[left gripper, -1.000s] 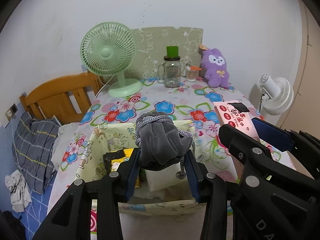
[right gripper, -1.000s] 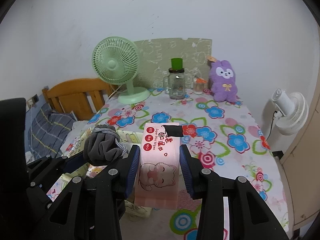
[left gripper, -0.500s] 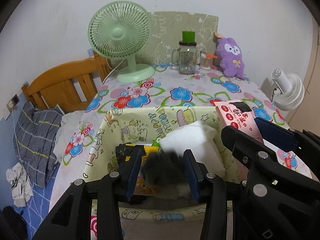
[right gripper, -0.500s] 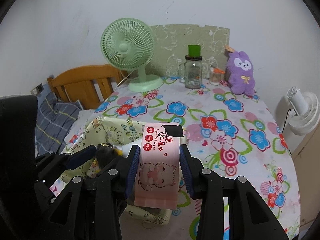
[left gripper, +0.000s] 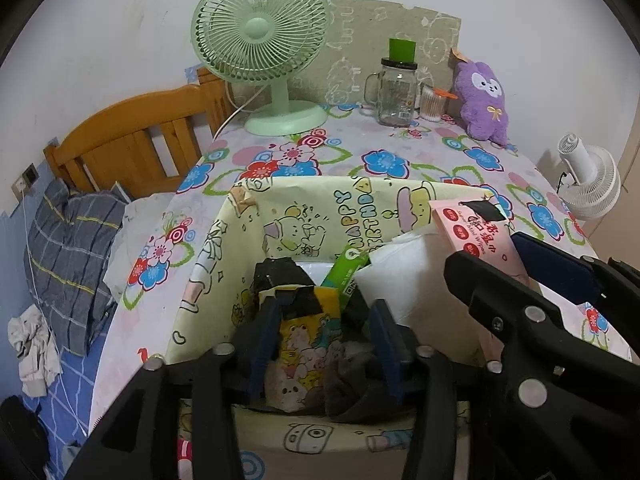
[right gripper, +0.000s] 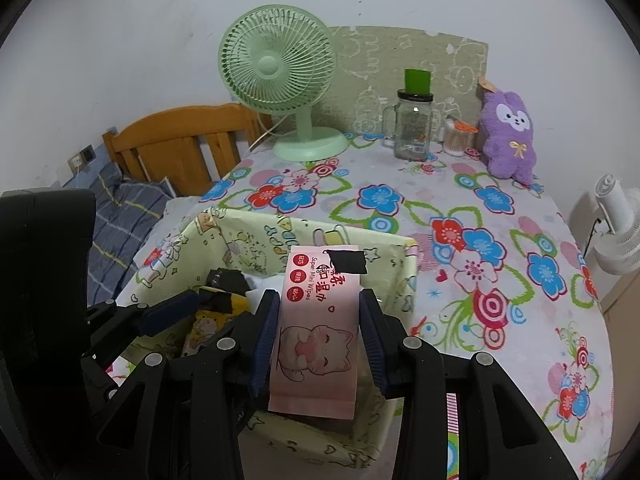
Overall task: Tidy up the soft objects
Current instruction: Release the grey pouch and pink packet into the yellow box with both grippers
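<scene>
- Risk of the pink wipes pack (right gripper: 318, 336) catching on the fabric box (right gripper: 404, 280) rim and tipping outside: held upright over the box's right side, lower end near the front wall.
- Risk of crowding: box already packed with a white pack (left gripper: 408, 280), yellow packet (left gripper: 308, 340), green packet (left gripper: 347, 266) and grey cloth (left gripper: 352, 384); little free room for the wipes.
- Risk of dragging the grey cloth back out on lifting, since it lies right by the left tool's pad.
- Left tool (left gripper: 326, 344) dipped low inside the box at its front wall, fingers apart, gripping nothing as far as visible; grey cloth loose at the bottom.
- Right tool (right gripper: 320, 344) level, pointing toward the tabletop's far edge, clamped on the wipes pack at mid-length.
- Box at the tabletop's near left corner.
</scene>
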`<state>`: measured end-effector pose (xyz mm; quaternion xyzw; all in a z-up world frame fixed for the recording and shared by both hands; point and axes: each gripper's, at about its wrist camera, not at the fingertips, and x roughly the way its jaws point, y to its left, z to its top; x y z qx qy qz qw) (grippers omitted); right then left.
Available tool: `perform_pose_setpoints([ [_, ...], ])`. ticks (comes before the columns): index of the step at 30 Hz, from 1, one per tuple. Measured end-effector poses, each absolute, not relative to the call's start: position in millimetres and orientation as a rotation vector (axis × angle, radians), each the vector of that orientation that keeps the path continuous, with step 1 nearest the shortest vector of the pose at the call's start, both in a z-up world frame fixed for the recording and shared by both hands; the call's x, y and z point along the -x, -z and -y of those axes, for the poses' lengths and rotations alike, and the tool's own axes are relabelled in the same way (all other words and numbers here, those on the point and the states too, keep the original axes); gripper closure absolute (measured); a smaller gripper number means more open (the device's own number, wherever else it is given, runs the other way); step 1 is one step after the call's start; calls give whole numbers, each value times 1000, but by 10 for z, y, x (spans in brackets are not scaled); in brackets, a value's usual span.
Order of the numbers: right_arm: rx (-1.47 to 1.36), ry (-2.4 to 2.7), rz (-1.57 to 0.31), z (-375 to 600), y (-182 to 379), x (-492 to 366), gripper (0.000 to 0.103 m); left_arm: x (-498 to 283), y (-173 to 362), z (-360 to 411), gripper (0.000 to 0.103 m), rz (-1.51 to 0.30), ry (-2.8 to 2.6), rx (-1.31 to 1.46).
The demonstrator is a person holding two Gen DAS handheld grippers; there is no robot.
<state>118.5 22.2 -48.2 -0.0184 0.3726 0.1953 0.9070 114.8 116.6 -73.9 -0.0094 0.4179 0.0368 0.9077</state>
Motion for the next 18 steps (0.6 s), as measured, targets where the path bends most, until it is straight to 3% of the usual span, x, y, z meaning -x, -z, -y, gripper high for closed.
perform_pose_setpoints([
  [6, 29, -439, -786, -292, 511, -1208, 60, -1079, 704, -1209, 19, -825, -99, 5],
  [10, 15, -457, -798, -311, 531, -1208, 57, -1053, 688, -1224, 15, -817, -110, -5],
  [12, 19, -453, -794, -314, 527, -1196, 52, -1040, 682, -1230, 14, -818, -105, 2],
  [14, 12, -447, -791, -299, 521, -1188, 34, -1015, 663, -1236, 12, -812, -101, 11],
  [16, 1, -439, -783, -276, 509, -1167, 26, -989, 635, -1228, 10, -803, -102, 9],
  [18, -1, -430, -770, -255, 485, -1139, 25, -959, 606, -1208, 9, -792, -103, 5],
])
